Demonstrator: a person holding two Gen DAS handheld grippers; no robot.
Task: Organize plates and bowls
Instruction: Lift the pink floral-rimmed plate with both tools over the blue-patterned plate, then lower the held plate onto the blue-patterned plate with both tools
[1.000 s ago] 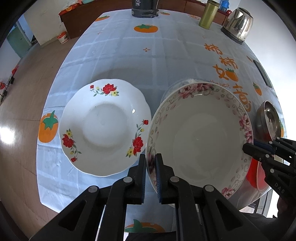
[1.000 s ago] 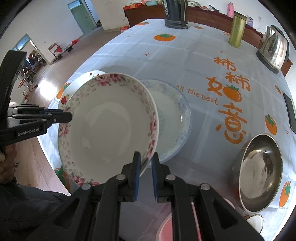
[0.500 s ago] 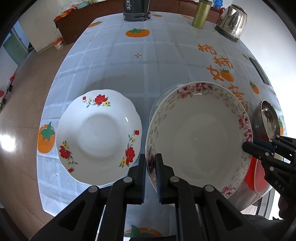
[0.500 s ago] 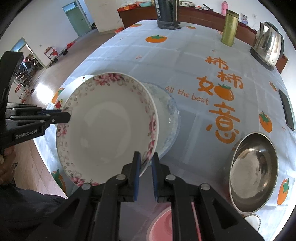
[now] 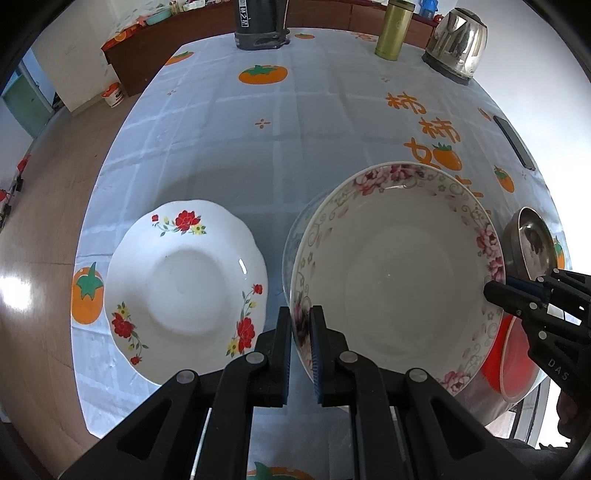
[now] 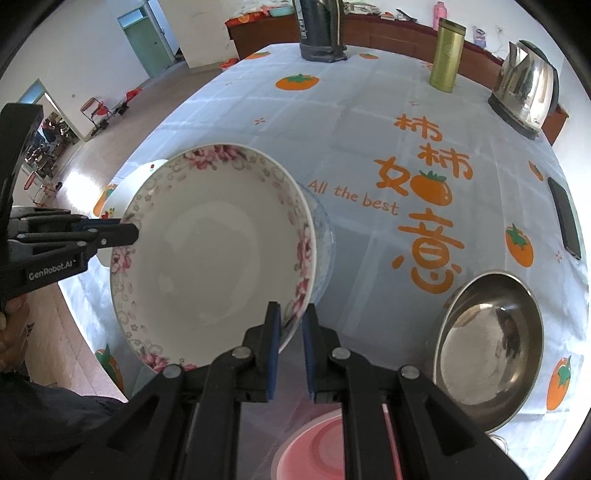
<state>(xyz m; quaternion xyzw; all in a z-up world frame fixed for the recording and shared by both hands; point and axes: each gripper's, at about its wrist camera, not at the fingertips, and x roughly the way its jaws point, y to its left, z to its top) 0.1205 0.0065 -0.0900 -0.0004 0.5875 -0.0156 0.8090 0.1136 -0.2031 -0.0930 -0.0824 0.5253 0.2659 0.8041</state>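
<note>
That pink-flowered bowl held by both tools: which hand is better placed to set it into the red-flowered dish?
Left, probably. The left tool grips the bowl on the rim next to the dish; the right tool holds the far rim, beside the steel bowl.

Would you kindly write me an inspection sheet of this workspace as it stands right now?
Surface: table under a pale cloth with orange fruit prints.
Job's things: pink-flowered bowl held above a blue-rimmed plate; red-flowered plate beside it; steel bowl; red bowl at the near edge.
Clutter: kettle, green flask, dark jug, phone.
Grippers: left gripper and right gripper each shut on the bowl's rim, opposite sides.
Cables: nothing seen.
Surroundings: wooden sideboard, green door, tiled floor.
</note>
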